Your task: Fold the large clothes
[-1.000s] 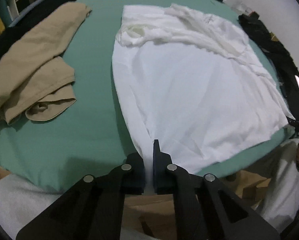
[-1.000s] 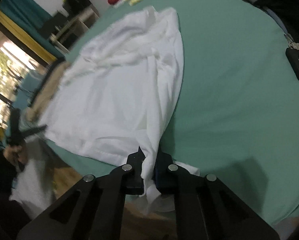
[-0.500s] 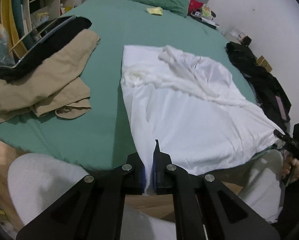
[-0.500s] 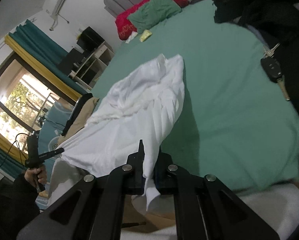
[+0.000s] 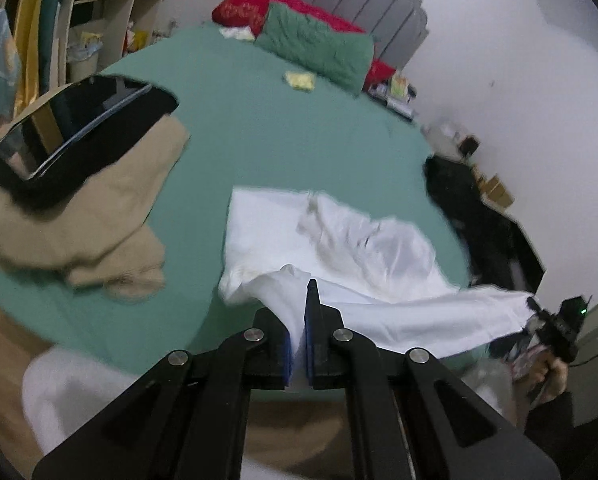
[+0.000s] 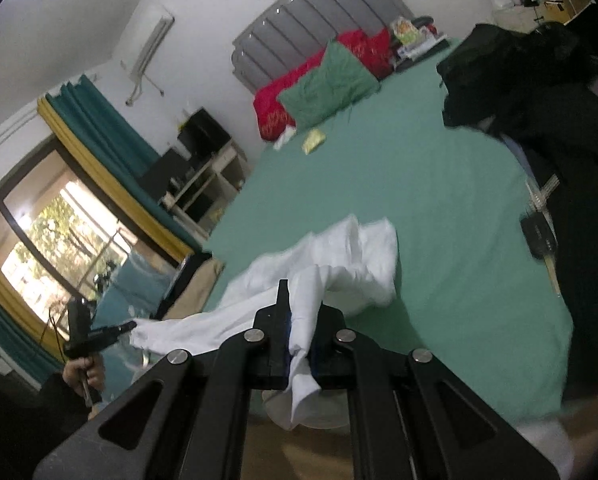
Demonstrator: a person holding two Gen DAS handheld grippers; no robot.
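Note:
A large white shirt (image 5: 379, 248) lies partly on the green bed (image 5: 291, 136); its near hem is lifted off the bed and stretched between my two grippers. My left gripper (image 5: 298, 312) is shut on one hem corner. My right gripper (image 6: 299, 320) is shut on the other corner, and cloth hangs below its jaws. The shirt also shows in the right wrist view (image 6: 351, 256), bunched up toward its far end. Each gripper shows small at the edge of the other's view, the right one (image 5: 539, 312) and the left one (image 6: 127, 326).
Tan trousers (image 5: 99, 216) with a black garment (image 5: 79, 140) on them lie at the bed's left. A black clothes pile (image 6: 539, 92) and keys (image 6: 539, 232) sit at the right side. Green and red pillows (image 5: 315, 48) rest by the headboard. A window (image 6: 51, 240) is at the left.
Both grippers have risen and tipped up with the hem, lifting the shirt's near half off the bed. The cloth bunches toward its far end.

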